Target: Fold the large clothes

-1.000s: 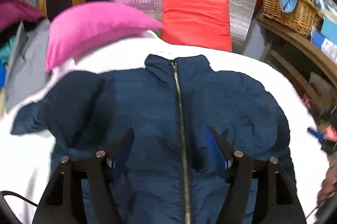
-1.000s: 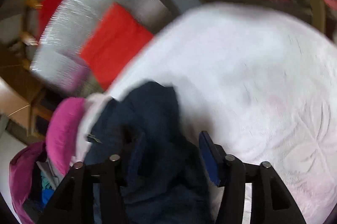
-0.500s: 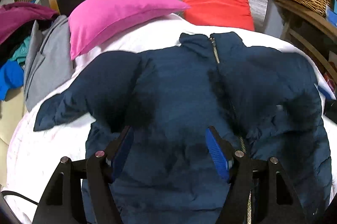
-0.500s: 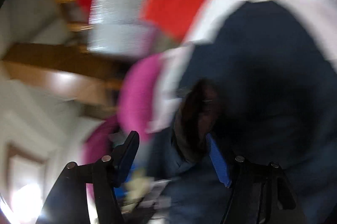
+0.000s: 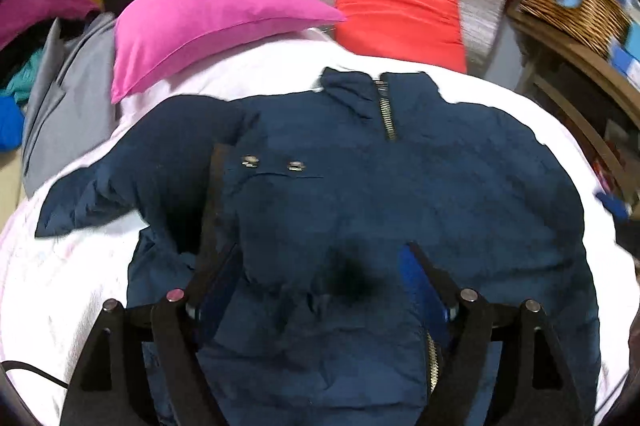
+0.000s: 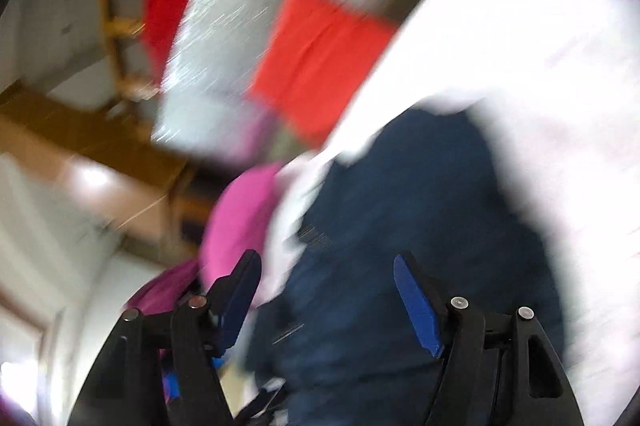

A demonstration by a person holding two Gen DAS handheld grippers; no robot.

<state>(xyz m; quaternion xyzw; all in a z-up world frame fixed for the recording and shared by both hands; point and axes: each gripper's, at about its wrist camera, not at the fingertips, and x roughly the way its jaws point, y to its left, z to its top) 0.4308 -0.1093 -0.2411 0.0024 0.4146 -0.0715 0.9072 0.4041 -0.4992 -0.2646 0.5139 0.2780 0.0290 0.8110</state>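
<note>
**A:** so where's this at? The navy jacket [image 5: 400,194] is lying zipped, collar away from the camera, on the white blanket [image 5: 72,274], just short of the pink pillow [image 5: 208,14] and red cushion [image 5: 396,14]. One side panel looks already flipped over the front; you can see two snaps on it.

**B:** yeah, I'd call it early folding, first side in. The left gripper [image 5: 320,266] hangs over the lower front, jaws just opened wider, nothing pinched, the cloth only lies below them. The right gripper [image 6: 328,278] is blurry but its jaws have been spreading too, gripping nothing.

**A:** next move?

**B:** probably grab the sleeve [image 5: 92,194] sticking out sideways and bring it across. Puffy fabric, so pinch deep.
</note>
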